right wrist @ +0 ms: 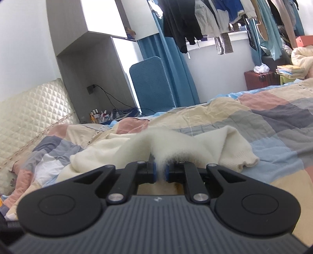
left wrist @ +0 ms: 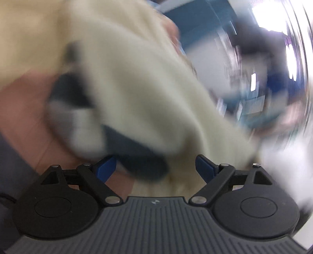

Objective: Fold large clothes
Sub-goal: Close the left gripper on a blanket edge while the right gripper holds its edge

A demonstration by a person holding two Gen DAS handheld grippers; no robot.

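Fingers first: the left gripper [left wrist: 155,166] has its blue fingers [left wrist: 106,166] spread wide. The cream sweater [left wrist: 137,88] hangs right in front of them and a bit of it sits low in the gap, but neither pad presses on it, so nothing is held there. That whole view is badly smeared, so beyond the cream knit, a dark patch on it and some pinkish cloth at the left I can't make out much.

The right gripper [right wrist: 160,172] is the opposite: fingers [right wrist: 151,172] nearly together, pinching a fluffy fold of the same sweater [right wrist: 117,152]. The knit bunches up into a peak just ahead of the pads.

Going left to right in the right wrist view: a quilted cream headboard [right wrist: 29,115], then the checked bedspread [right wrist: 273,125] in pink, grey, blue and beige. The sweater lies on it, spread from the left of the gripper across to a ribbed cuff [right wrist: 246,160] on the right side. Behind the bed there's a blue chair [right wrist: 150,86], a blue curtain [right wrist: 176,64], clothes hanging on a line [right wrist: 205,17], and a red case [right wrist: 260,79] near the far right.
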